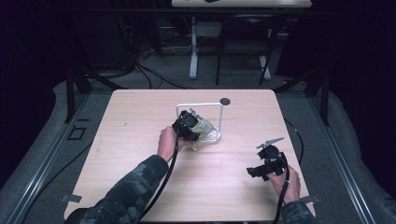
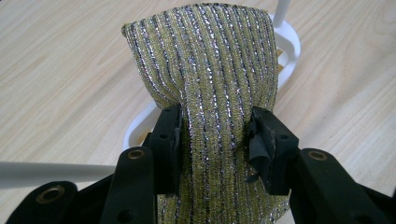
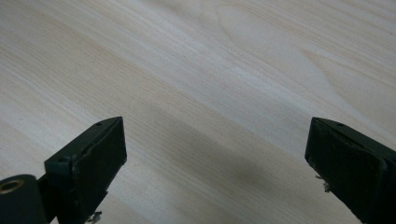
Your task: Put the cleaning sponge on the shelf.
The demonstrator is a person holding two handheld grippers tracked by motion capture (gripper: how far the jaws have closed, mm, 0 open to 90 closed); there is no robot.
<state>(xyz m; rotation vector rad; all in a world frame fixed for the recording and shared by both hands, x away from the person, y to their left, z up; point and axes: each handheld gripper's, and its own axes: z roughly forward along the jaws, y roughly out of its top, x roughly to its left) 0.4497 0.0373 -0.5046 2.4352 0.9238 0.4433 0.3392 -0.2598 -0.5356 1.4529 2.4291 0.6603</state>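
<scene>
Left tongs (image 2: 215, 140) clamped the gold striped cloth (image 2: 210, 70) mid-length, long axis running away from them over the white rack (image 2: 292, 46). Right tongs (image 3: 215, 158) gaped empty over the bench (image 3: 210, 60).

Both grippers are black: the left gripper (image 1: 186, 124) and right gripper (image 1: 264, 164) have blocky jaws with brass-ringed screw holes, and trail black cables. The sleeves (image 1: 126, 193) are dark camouflage.

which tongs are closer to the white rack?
Left. The left tongs are at the white rack, clamped on the gold striped cloth over its base. The right tongs sit open over bare table, well off toward the near right corner.
</scene>
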